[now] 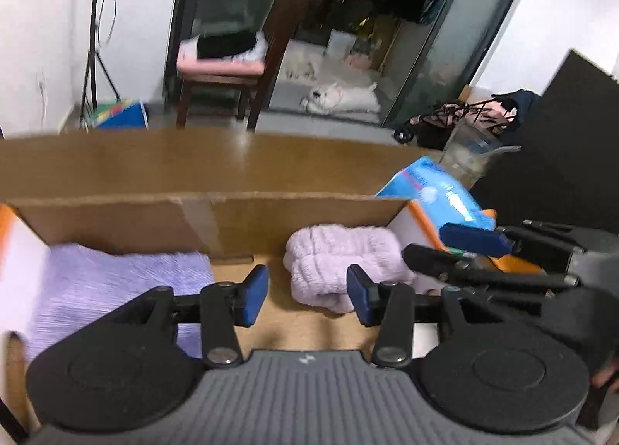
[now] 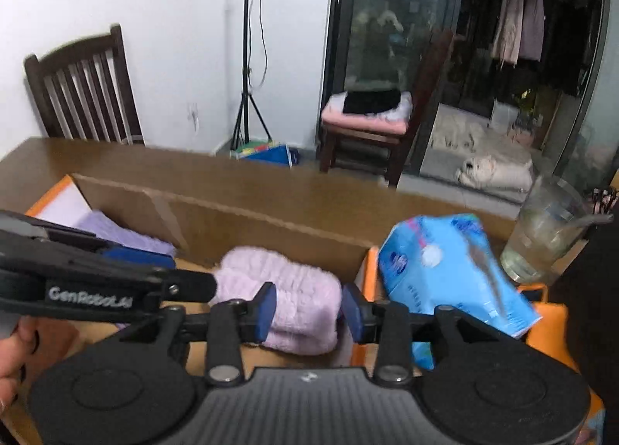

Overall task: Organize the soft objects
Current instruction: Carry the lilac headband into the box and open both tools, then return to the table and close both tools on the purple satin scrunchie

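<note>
Cardboard, left wrist view: an open cardboard box (image 1: 116,213) sits on the wooden desk (image 1: 232,158), with a folded lilac towel (image 1: 116,282) in its left part and a fluffy pale pink roll (image 1: 340,263) toward its right end.
Left claw: the left claw (image 1: 307,300) hovers over the box floor with its blue pads apart and nothing between them; the pink roll lies just ahead and slightly right of its gap.
Right claw, seen from the left: the right claw (image 1: 456,247) reaches in from the right, beside the roll; from here I cannot tell whether it holds anything.
Outside the box: a blue soft pack (image 1: 437,193) leans at the box's right wall.
Right wrist view, pink roll: the fluffy pale pink roll (image 2: 286,290) lies directly ahead of the right claw (image 2: 309,311), its long axis running across, left to right, wider than the open gap.
Right claw state: pads apart, empty, flanking the roll's near end without visibly pressing it.
Nearer hand: the right, by my judgement.
Blue pack: the blue soft pack (image 2: 452,271) stands right of the claw, outside the box (image 2: 232,213), near a glass jug (image 2: 541,232).
</note>
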Demonstrator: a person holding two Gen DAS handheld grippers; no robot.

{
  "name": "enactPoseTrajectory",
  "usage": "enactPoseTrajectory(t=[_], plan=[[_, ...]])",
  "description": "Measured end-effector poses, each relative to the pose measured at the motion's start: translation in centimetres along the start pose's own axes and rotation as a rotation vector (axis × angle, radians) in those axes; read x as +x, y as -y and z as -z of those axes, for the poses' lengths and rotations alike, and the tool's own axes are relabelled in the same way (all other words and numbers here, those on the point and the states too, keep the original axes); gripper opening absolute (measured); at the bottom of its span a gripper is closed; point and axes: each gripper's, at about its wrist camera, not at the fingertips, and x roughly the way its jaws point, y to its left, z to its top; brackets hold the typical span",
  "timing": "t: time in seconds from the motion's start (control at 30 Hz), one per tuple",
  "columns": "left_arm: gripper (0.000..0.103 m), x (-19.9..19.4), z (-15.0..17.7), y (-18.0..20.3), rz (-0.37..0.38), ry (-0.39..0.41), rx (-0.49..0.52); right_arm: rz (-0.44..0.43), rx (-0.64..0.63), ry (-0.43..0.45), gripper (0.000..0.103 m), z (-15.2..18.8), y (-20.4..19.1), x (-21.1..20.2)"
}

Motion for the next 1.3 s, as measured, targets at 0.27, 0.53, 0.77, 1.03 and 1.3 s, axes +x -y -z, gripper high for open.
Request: enactPoseTrajectory(t=[0.27,0.53,0.77,1.03,1.3], plan=[[0.065,-13.4,1.7,2.6,-0.081,0.171,0.135,0.027,-0.016,0.133,0.051,-0.8,0.5,-11.3],[0.082,-25.2,12.0,3.3,-0.158,0.346,0.181,0.017,-0.021,0.278,0.062,5.4,-1.2,-21.9],[0.097,-31.3,26.1,4.6,-0.160,0.483,0.154,-0.134,0.017,0.381,0.066,19.5,-4.8,-28.0],[0.100,-30.2,35.2,3.8,-0.125,0.304,0.086,-0.348,0.146,0.317,0.076,31.5,-7.9,-30.0],[0.100,-27.9,33.3,1.8,-0.121,0.295,-0.009,-0.315,0.148,0.257,0.076,31.2,-9.7,-27.6]])
